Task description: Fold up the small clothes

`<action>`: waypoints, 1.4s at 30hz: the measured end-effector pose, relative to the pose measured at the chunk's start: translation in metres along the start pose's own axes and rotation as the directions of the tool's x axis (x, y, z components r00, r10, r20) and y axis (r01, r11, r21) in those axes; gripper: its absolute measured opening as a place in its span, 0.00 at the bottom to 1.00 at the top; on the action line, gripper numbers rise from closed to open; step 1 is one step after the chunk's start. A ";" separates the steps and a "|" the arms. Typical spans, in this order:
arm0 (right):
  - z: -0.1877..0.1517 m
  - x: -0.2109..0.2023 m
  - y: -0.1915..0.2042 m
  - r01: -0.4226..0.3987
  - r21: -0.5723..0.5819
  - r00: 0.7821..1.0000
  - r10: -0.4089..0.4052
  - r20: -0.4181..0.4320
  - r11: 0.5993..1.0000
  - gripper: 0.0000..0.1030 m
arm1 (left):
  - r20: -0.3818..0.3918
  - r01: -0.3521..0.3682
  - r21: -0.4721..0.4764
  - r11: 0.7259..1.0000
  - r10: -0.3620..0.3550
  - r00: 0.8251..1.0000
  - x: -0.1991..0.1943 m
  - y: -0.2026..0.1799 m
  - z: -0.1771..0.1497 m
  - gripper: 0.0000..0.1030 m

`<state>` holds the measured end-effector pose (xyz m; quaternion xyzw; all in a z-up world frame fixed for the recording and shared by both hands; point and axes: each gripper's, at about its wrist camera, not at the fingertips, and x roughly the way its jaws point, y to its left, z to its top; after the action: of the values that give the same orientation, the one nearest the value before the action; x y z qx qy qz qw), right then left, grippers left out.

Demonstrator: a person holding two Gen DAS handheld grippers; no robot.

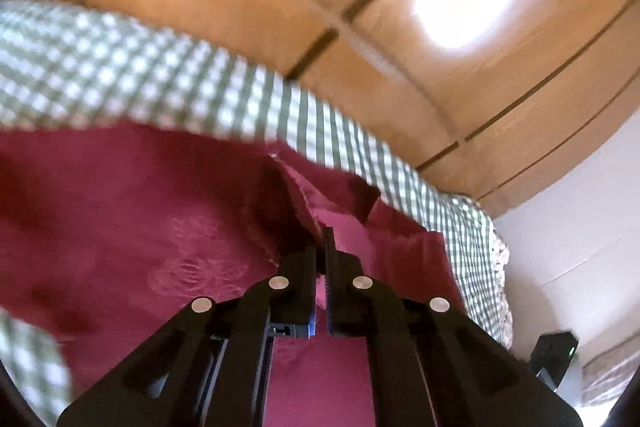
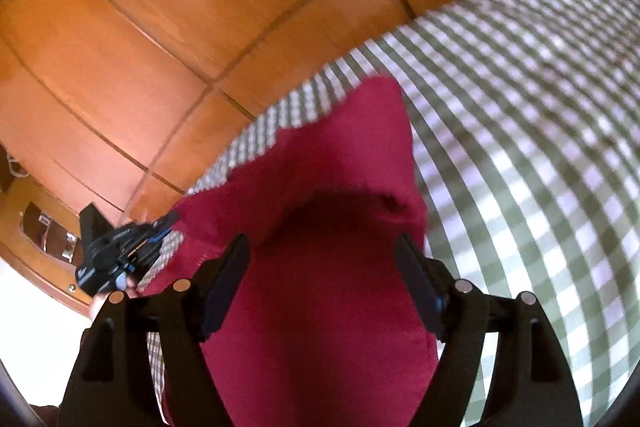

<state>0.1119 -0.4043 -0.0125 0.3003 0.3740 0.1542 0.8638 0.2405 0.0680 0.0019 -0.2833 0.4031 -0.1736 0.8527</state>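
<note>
Left gripper (image 1: 321, 243) pinching maroon garment (image 1: 140, 211) fold between fingertips, right gripper (image 2: 322, 251) spreading wide, garment lying between fingers, touching neither.

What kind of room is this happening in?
Probably a bedroom at home: a green-and-white checked bedspread lies under the red garment, with glossy wooden wardrobe panels behind. The bed itself isn't clearly visible.

Right claw (image 2: 322, 263) spread wide above blurred red garment (image 2: 320, 307).
</note>
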 end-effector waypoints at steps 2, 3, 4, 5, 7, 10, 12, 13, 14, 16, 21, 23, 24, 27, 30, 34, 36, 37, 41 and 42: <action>0.007 0.004 0.009 -0.006 -0.029 1.000 0.006 0.011 1.000 0.73 | 0.012 -0.044 0.038 0.998 0.044 0.999 -0.016 0.006 -0.005 0.02; 0.011 0.013 0.014 -0.001 -0.050 1.000 0.001 0.002 0.999 0.72 | 0.009 -0.065 0.049 0.997 0.065 0.998 -0.018 0.010 -0.008 0.02; 0.013 0.022 0.019 0.008 -0.063 1.000 -0.008 -0.008 0.998 0.72 | 0.006 -0.082 0.055 0.995 0.081 0.997 -0.018 0.014 -0.009 0.02; 0.015 0.030 0.021 0.018 -0.076 1.000 -0.020 -0.022 0.997 0.71 | -0.001 -0.098 0.055 0.994 0.098 0.995 -0.017 0.020 -0.012 0.02; 0.017 0.061 0.029 0.083 -0.129 0.994 -0.092 -0.065 0.988 0.69 | -0.010 -0.126 0.045 0.991 0.127 0.992 -0.013 0.030 -0.018 0.02; 0.009 0.102 0.026 0.212 -0.191 0.965 -0.236 -0.116 0.958 0.65 | 0.002 -0.228 0.057 0.972 0.228 0.974 -0.006 0.041 -0.025 0.02; -0.001 0.123 0.020 0.263 -0.218 0.944 -0.297 -0.144 0.940 0.64 | -0.007 -0.295 0.059 0.954 0.296 0.955 -0.002 0.051 -0.031 0.02; -0.008 0.127 0.020 0.284 -0.249 0.941 -0.319 -0.113 0.926 0.65 | -0.025 -0.324 0.053 0.945 0.325 0.945 0.003 0.059 -0.036 0.02; -0.014 0.130 0.025 0.309 -0.289 0.936 -0.344 -0.077 0.906 0.65 | -0.045 -0.337 0.046 0.940 0.339 0.940 0.007 0.066 -0.039 0.02; -0.019 0.133 0.032 0.343 -0.320 0.924 -0.378 -0.052 0.883 0.69 | -0.042 -0.364 0.054 0.930 0.366 0.930 0.011 0.071 -0.045 0.04; -0.020 0.119 0.050 0.358 -0.320 0.921 -0.388 -0.034 0.877 0.78 | 0.022 -0.393 0.016 0.919 0.393 0.919 -0.015 0.066 -0.044 0.46; -0.029 0.100 0.064 0.337 -0.335 0.933 -0.359 -0.004 0.880 0.81 | 0.084 -0.402 -0.003 0.916 0.400 0.912 -0.038 0.065 -0.044 0.52; -0.036 0.094 0.070 0.323 -0.349 0.938 -0.346 -0.003 0.880 0.82 | 0.101 -0.406 -0.011 0.914 0.405 0.909 -0.048 0.067 -0.043 0.52; -0.063 0.091 0.085 0.293 -0.413 0.944 -0.328 -0.016 0.862 0.85 | 0.138 -0.420 -0.079 0.904 0.427 0.894 -0.086 0.090 -0.046 0.52; -0.095 0.096 0.095 0.284 -0.474 0.937 -0.347 -0.047 0.833 0.86 | 0.135 -0.423 -0.201 0.883 0.453 0.881 -0.123 0.133 -0.052 0.52; -0.124 0.112 0.089 0.300 -0.523 0.918 -0.390 -0.068 0.798 0.96 | 0.127 -0.411 -0.398 0.820 0.493 0.861 -0.172 0.197 -0.060 0.52; -0.130 0.114 0.088 0.309 -0.526 0.920 -0.390 -0.046 0.792 0.98 | 0.157 -0.376 -0.507 0.776 0.512 0.845 -0.204 0.232 -0.064 0.52; -0.130 0.114 0.088 0.307 -0.518 0.920 -0.388 -0.053 0.798 0.98 | 0.166 -0.365 -0.533 0.763 0.517 0.840 -0.212 0.242 -0.064 0.52; -0.128 0.117 0.083 0.287 -0.499 0.925 -0.371 -0.077 0.818 0.98 | 0.199 -0.297 -0.665 0.686 0.545 0.814 -0.250 0.293 -0.058 0.52; -0.128 0.117 0.083 0.285 -0.498 0.927 -0.368 -0.075 0.819 0.98 | 0.206 -0.291 -0.681 0.672 0.556 0.805 -0.257 0.301 -0.055 0.52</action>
<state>0.0924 -0.2311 -0.0937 -0.0051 0.4416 0.1157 0.8897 0.0598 0.4185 -0.0630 -0.4716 0.3107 0.2373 0.7904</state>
